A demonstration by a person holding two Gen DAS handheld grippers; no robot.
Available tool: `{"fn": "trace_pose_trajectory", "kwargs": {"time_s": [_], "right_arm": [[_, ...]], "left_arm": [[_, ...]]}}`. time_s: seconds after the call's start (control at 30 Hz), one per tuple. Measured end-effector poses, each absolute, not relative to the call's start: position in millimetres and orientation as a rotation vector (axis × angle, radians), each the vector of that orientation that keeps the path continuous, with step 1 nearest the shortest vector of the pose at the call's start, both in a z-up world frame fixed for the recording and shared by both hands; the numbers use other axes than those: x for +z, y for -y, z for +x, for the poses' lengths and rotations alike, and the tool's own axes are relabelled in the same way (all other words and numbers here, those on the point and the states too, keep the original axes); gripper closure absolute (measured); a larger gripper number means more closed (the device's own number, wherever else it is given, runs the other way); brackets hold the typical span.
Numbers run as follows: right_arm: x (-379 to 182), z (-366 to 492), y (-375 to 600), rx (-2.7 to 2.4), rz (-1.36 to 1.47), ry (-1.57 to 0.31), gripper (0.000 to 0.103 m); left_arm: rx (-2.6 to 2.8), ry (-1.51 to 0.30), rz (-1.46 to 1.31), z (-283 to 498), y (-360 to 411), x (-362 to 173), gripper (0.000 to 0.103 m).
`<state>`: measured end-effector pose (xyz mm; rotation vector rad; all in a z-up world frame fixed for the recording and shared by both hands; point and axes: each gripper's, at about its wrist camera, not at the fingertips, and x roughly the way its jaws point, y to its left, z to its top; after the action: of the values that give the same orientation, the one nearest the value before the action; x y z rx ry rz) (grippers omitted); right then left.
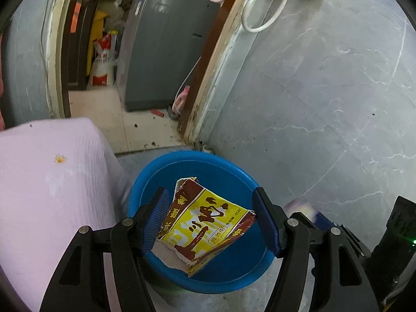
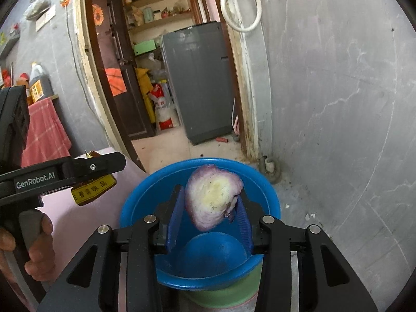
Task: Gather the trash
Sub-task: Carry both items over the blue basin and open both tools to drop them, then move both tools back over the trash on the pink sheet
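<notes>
left gripper (image 1: 209, 217) angled down, jaws wide, both pads against the wrapper (image 1: 205, 223) edges. right gripper (image 2: 208, 215) angled down, jaws narrower, onion piece (image 2: 213, 196) between the pads. left hand (image 2: 33, 241) wrapped on its handle.

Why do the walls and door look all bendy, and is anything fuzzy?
Left wrist view: the fisheye lens curves the door frame, dark corners; the yellow packet is sharp. Right wrist view: same bending; the onion piece looks slightly soft.
</notes>
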<state>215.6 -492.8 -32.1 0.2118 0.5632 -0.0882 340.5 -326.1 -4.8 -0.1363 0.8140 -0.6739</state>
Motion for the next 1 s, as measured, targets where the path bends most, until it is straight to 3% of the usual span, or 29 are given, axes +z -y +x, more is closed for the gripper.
{"fn": "trace_pose_trajectory", "kwargs": {"time_s": [0.2, 0.43, 0.5, 0.6, 0.67, 0.8, 1.0], "right_arm": [[-28.3, 222.2, 496.0, -0.090, 0.223, -0.556, 0.054], [-4.6, 209.5, 494.7, -0.102, 0.227, -0.476, 0.046], [4.7, 204.1, 492.4, -0.102, 0.221, -0.440, 0.033], [21.7, 193.9, 486.1, -0.099, 0.207, -0.376, 0.024], [33.1, 186.5, 479.7, -0.091, 0.198, -0.336, 0.018], [53.6, 175.5, 464.1, -0.063, 0.180, -0.265, 0.001], [74.6, 162.6, 429.9, -0.007, 0.149, -0.192, 0.000]], "left_arm": [[-0.661, -0.821, -0.177, 344.1, 319.2, -1.7, 0.034], [-0.649, -0.747, -0.199, 334.5, 302.2, 19.2, 0.031], [-0.636, -0.703, -0.193, 326.2, 294.3, 28.5, 0.023], [-0.610, -0.624, -0.183, 310.5, 277.9, 44.6, 0.020], [-0.581, -0.591, -0.183, 302.4, 266.1, 53.2, 0.008], [-0.532, -0.500, -0.210, 282.5, 235.6, 67.3, 0.003], [-0.444, -0.393, -0.208, 250.9, 186.1, 89.7, 0.002]]}}
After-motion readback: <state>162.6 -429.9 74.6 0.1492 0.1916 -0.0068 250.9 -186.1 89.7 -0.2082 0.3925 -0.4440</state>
